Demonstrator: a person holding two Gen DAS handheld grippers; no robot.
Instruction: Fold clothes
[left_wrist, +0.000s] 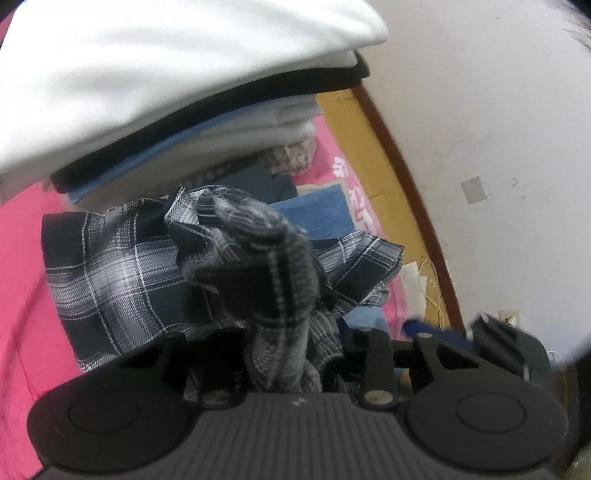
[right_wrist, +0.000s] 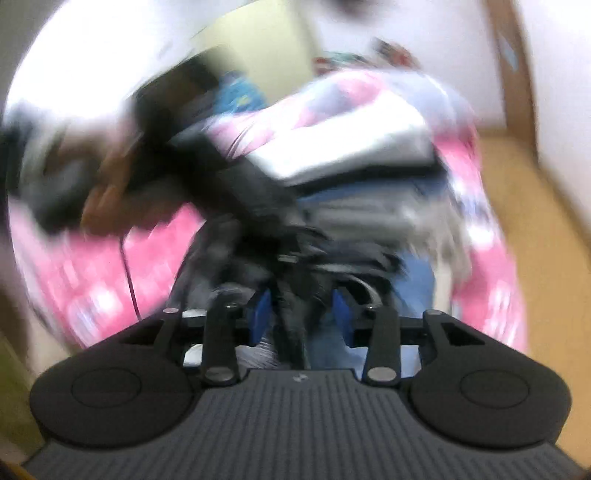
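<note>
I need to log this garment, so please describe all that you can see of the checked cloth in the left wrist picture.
The checked cloth is a woven fabric in black, grey and white plaid. One part lies spread on the pink bedding, below a stack of folded clothes. Another part is bunched into a thick roll that rises between the jaws of the left gripper. Its right edge lies crumpled.

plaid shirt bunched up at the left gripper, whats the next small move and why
Probably lift the left gripper and draw it away from the stack of folded clothes: the plaid shirt is still crumpled, a twisted bunch rising between the fingers, so it needs spreading flat on the pink bedding before any fold.
</note>
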